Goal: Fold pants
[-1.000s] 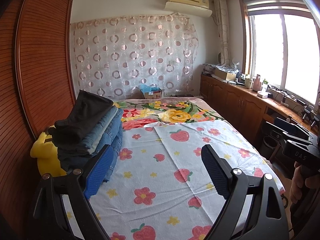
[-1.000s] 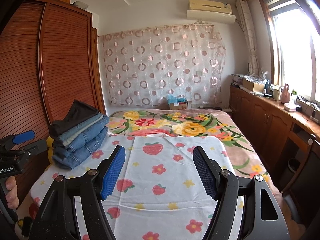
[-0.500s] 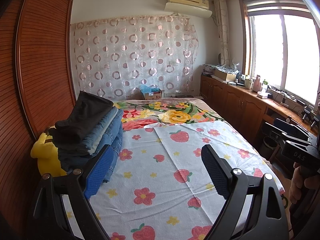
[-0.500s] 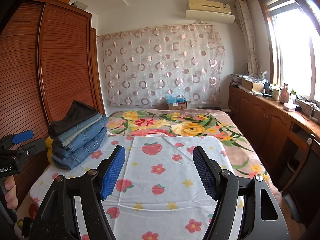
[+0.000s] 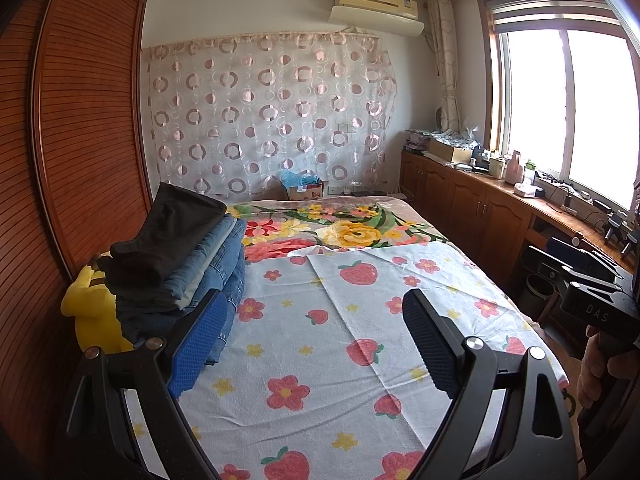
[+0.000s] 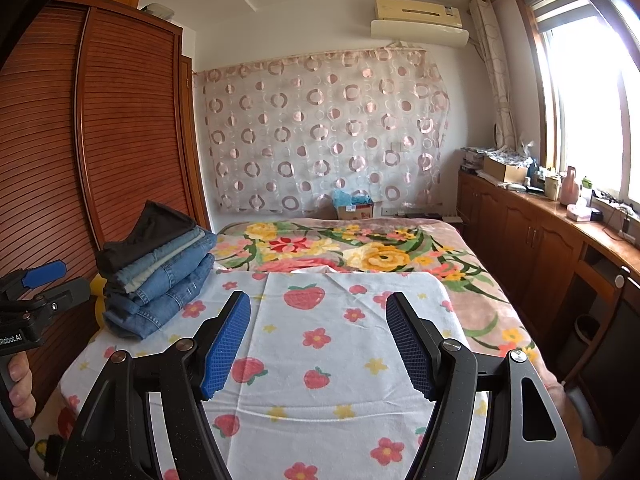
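1. Slatted brown wardrobe doors (image 6: 132, 140) line one side of the room we work in, and a sheer curtain (image 5: 268, 120) printed with rings hangs across the far wall.
2. We take the bed (image 6: 472, 312) as our landmark: a soft flowered blanket (image 5: 360, 232) covers its far half, and a white towel-like sheet (image 5: 320, 344) with strawberries and red flowers, lightly creased, covers its near half.
3. We see the pants (image 5: 180, 264) as a folded stack on the bed's wardrobe-side edge: blue denim pairs below, paler denim above them, one dark soft pair on top, tilted up toward the wardrobe.
4. We spot a yellow plush toy (image 5: 90, 312) wedged against the stack on its wardrobe side.
5. Our left gripper (image 5: 316, 340) hovers over the sheet, its blue gridded pads (image 5: 198, 344) wide apart and holding nothing.
6. Our right gripper (image 6: 318, 340) hangs over the same sheet, fingers likewise spread and empty.
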The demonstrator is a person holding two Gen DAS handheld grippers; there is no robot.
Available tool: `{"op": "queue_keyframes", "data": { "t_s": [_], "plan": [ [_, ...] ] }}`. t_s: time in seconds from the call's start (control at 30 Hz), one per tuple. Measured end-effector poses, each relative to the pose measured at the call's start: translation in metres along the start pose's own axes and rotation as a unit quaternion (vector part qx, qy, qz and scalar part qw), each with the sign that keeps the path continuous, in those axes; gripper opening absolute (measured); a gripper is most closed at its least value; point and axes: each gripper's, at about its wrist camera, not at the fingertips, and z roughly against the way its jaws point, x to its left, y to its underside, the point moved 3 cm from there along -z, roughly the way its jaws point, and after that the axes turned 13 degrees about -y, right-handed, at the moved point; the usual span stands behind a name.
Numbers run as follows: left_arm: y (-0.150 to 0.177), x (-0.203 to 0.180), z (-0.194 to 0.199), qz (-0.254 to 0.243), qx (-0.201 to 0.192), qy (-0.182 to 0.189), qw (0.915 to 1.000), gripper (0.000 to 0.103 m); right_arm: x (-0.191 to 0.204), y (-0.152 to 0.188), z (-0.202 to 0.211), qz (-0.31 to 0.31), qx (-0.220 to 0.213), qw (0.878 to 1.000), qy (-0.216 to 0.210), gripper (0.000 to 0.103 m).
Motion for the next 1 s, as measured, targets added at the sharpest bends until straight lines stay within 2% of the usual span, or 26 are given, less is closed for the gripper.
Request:
{"op": "queue_keyframes", "data": {
  "t_s": [1.0],
  "plan": [
    [0.0005, -0.0001, -0.0001, 0.000, -0.001, 0.000, 1.0000, 0.090, 0.0021, 0.0011, -0.0024, 0.000, -0.002, 1.000, 0.002, 0.072]
  ]
}}
